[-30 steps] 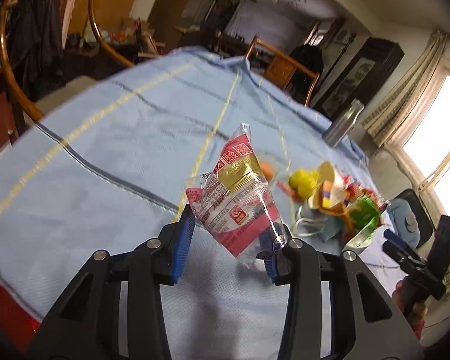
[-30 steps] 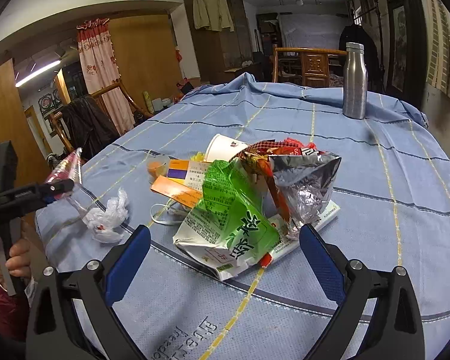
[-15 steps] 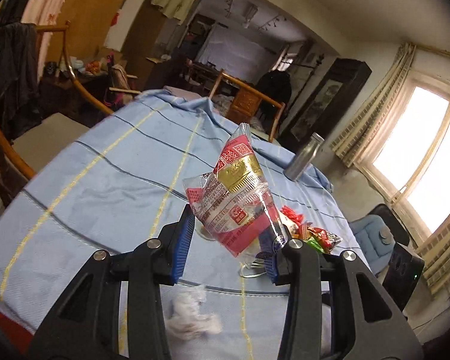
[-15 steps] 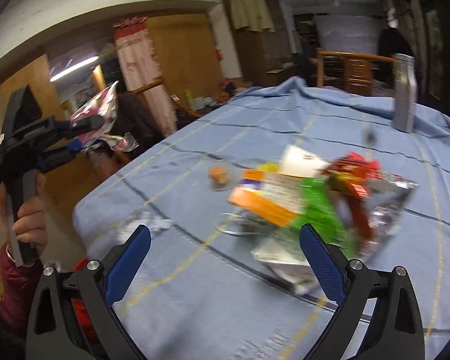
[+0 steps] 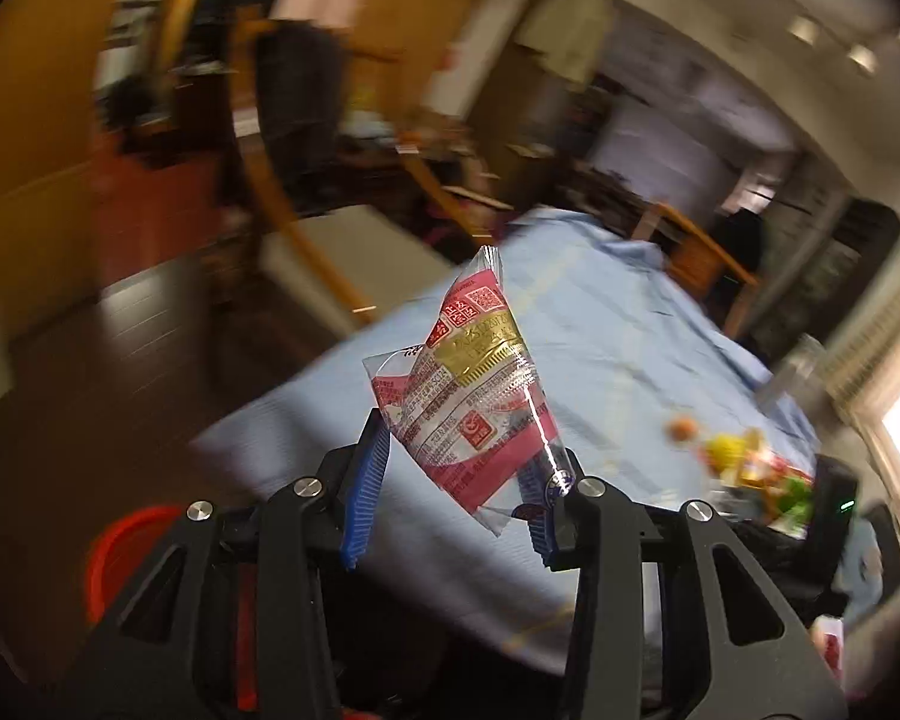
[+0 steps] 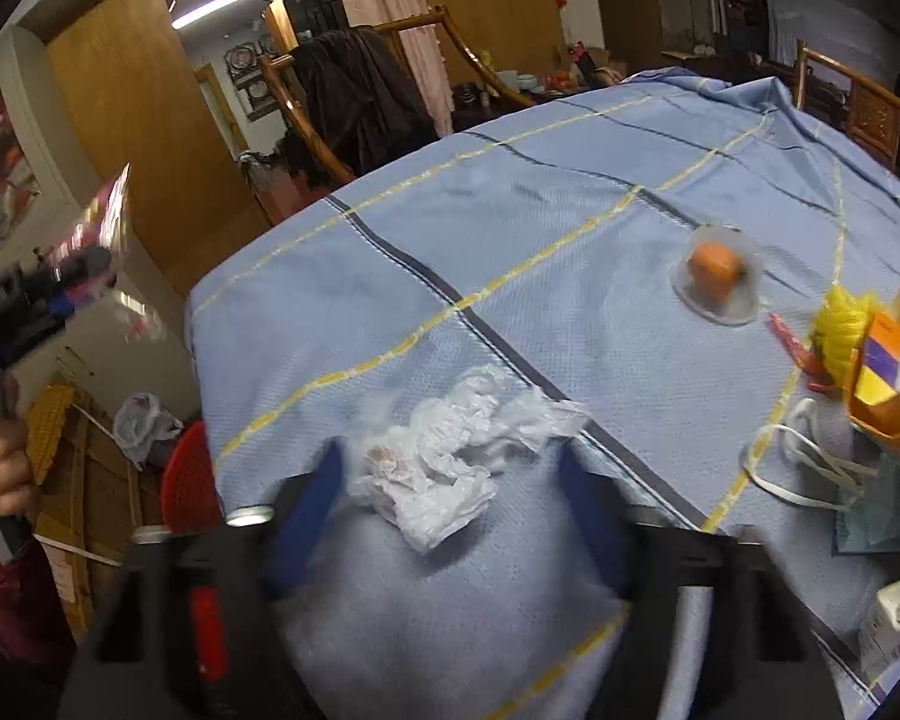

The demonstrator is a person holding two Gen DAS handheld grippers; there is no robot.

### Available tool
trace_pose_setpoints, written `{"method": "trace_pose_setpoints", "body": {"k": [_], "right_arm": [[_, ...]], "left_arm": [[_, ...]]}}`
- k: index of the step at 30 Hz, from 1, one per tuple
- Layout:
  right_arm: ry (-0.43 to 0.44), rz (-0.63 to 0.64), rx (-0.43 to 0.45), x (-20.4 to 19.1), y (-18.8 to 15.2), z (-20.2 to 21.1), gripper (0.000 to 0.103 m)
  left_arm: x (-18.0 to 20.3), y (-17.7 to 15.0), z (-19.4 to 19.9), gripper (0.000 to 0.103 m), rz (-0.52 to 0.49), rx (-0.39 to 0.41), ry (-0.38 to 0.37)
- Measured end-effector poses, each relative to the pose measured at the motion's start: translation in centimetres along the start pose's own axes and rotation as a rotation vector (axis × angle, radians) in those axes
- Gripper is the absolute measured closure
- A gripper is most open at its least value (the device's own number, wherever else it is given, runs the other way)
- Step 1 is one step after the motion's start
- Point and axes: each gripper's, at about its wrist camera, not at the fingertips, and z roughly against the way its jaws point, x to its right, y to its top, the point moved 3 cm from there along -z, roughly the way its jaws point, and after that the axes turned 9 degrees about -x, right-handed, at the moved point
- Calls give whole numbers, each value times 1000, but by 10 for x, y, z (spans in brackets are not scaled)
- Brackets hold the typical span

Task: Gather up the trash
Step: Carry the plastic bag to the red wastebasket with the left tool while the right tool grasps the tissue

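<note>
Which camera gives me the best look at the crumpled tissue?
Right wrist view: the tissue lies sharp and whole on the cloth, between the right claw's blue fingers. The left wrist view does not show it.

Right gripper (image 6: 450, 498), jaws just closing, flanks crumpled white tissue (image 6: 450, 468) on blue checked tablecloth (image 6: 510, 210).

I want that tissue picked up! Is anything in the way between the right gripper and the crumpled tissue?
Nothing visible. The crumpled tissue lies alone on the blue tablecloth, between the fingers of the right gripper, whose jaws have just been closing. Other trash lies off to the side.
</note>
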Motion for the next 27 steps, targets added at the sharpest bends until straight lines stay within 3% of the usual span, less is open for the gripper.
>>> {"method": "trace_pose_setpoints", "body": {"k": [1, 7, 11, 15, 20, 23, 27], "right_arm": [[26, -8, -14, 0, 2, -3, 86], [101, 23, 80, -17, 11, 22, 86], [94, 80, 100, -36, 21, 27, 86], [97, 105, 98, -55, 20, 29, 85], [100, 163, 96, -91, 16, 32, 85], [113, 209, 91, -119, 17, 32, 84], [180, 285, 39, -167, 23, 17, 82]], "left_arm": [[-12, -4, 2, 61, 23, -2, 26], [-94, -57, 1, 61, 231, -79, 207], [-130, -89, -6, 60, 318, -135, 249], [-146, -102, -23, 29, 336, -199, 340], [-147, -104, -14, 10, 309, -158, 392], [-154, -104, -1, 9, 311, -113, 427], [-174, -104, 14, 7, 340, -64, 538]]}}
